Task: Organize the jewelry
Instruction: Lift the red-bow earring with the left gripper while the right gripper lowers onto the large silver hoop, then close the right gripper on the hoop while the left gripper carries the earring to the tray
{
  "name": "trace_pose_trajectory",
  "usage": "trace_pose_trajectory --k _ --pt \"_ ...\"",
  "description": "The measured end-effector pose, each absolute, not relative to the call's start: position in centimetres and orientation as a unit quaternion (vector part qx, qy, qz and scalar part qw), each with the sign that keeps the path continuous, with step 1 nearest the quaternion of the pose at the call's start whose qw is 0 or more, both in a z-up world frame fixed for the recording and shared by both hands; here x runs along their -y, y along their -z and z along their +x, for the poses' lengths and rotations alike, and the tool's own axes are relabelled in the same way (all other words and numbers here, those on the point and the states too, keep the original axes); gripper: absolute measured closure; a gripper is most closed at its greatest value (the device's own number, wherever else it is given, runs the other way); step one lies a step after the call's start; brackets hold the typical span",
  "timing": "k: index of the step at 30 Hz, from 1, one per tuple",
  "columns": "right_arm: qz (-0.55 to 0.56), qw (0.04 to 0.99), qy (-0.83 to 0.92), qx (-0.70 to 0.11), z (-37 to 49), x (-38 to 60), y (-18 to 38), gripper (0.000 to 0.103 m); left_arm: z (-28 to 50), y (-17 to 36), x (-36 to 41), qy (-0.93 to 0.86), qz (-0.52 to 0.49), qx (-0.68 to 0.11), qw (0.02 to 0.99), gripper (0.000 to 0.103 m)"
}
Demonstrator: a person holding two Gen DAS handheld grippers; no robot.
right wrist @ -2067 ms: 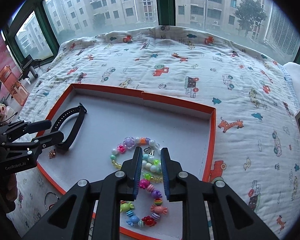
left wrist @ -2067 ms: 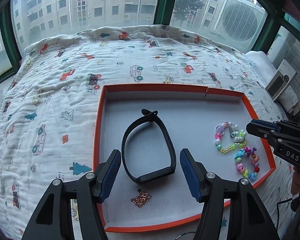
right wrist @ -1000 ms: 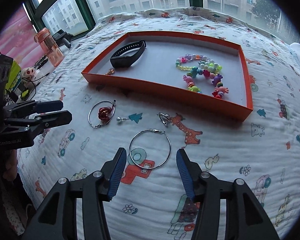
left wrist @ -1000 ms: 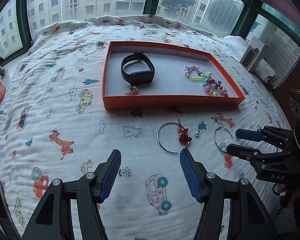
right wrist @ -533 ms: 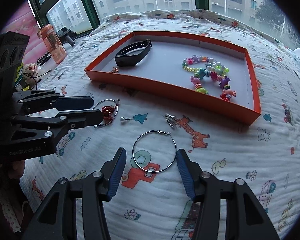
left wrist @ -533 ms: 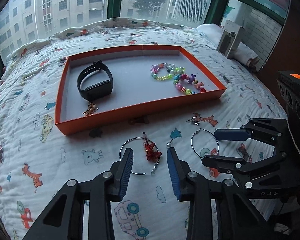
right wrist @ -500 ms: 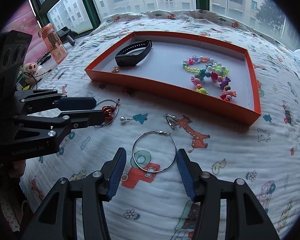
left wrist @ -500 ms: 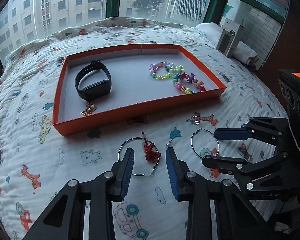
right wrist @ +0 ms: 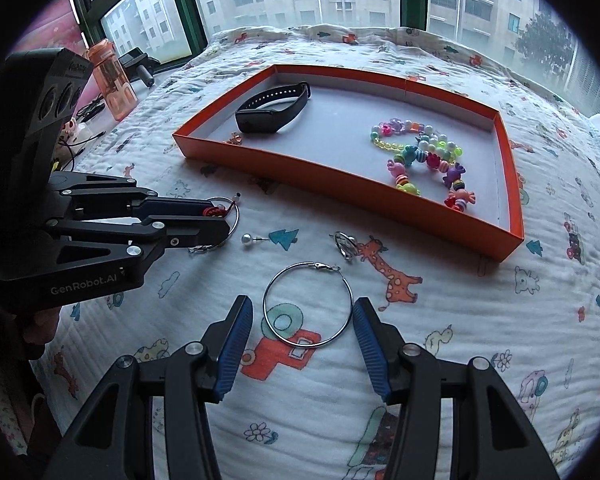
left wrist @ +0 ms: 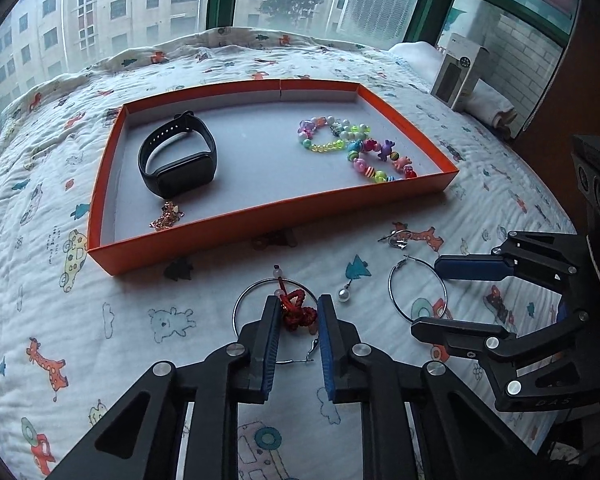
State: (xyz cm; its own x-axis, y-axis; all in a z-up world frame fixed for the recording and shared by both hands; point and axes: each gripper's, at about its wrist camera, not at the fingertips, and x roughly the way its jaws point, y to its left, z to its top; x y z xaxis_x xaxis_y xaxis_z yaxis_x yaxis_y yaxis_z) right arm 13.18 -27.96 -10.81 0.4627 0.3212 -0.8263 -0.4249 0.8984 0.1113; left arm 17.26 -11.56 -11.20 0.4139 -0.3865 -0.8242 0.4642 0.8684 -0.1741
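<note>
My left gripper [left wrist: 299, 322] pinches the red knot charm [left wrist: 297, 314] on its hoop earring [left wrist: 244, 304]. My right gripper [right wrist: 303, 334] is spread around the plain hoop [right wrist: 306, 304].

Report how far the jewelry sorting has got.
Done: the black band, beaded bracelets and a small gold piece lie in the orange tray.
In hand: the left hand-held gripper closes around the red-knot hoop.
Left: the plain hoop between the open right hand-held gripper, the pearl stud and silver earring.
</note>
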Motion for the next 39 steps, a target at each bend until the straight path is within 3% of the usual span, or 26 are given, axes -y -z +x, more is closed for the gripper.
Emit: trace_pose_trajectory --k 20,39 --pt "-0.074 0.861 -0.188 -0.467 12.8 27.2 10.6 0.050 15.9 7.8 8.6 0.242 0.004 -0.447 0.861 0.084" --pt "-0.073 0.907 -0.173 -0.376 10.5 27.9 3.2 0.050 12.6 0.1 8.8 0.227 0.014 -0.383 0.895 0.084"
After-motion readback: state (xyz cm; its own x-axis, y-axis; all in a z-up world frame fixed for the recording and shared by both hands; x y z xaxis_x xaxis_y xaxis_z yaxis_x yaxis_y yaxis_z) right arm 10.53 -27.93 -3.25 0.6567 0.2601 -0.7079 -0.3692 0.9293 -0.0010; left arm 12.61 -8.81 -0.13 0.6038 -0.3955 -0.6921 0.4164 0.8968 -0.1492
